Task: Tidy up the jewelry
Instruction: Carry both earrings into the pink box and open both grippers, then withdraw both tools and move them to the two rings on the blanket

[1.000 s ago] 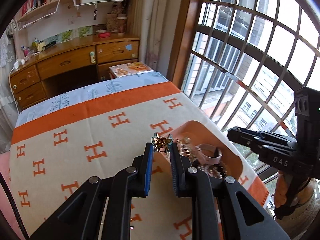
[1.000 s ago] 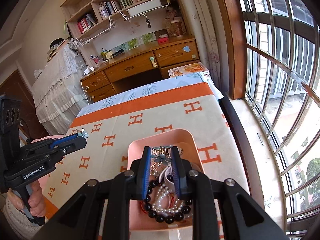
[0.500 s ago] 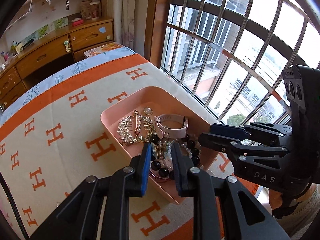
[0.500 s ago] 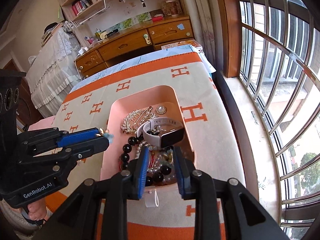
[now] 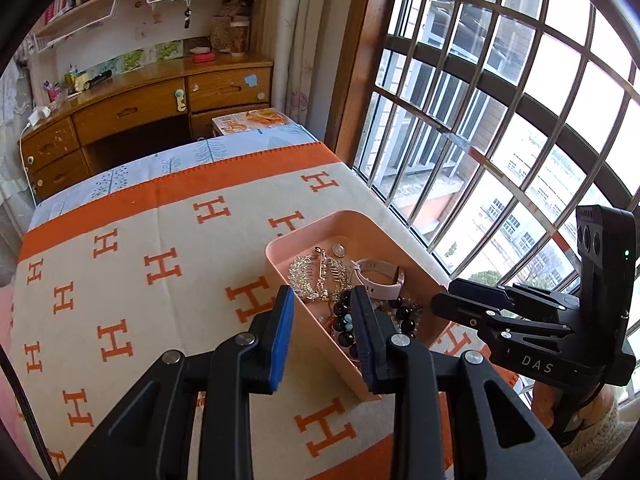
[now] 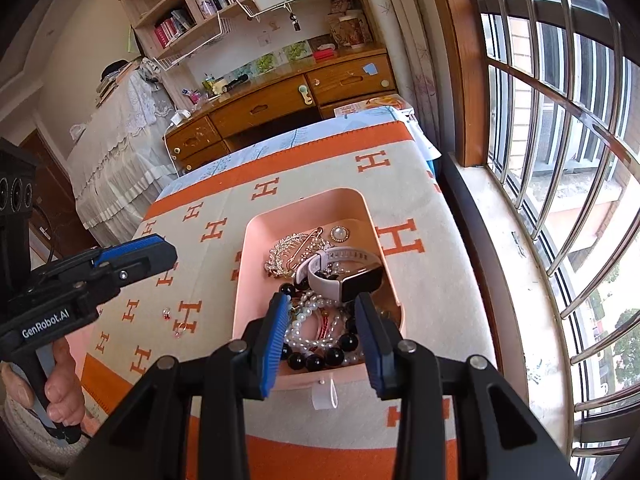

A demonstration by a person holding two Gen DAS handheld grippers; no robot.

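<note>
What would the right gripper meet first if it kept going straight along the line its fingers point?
Most likely the pile of beaded bracelets at the near end of the pink tray: the right gripper points down at them with nothing between its open fingers. Depth is unclear, so the smartwatch beyond could come first.

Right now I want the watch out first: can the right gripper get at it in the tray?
Probably yes. The watch lies on top of the beads in the pink tray, uncovered, just ahead of the empty right gripper, whose jaws stand apart.

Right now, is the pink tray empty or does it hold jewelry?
It holds jewelry: the pink tray contains a smartwatch, a pearl brooch, a rhinestone hair comb and bead bracelets.
</note>
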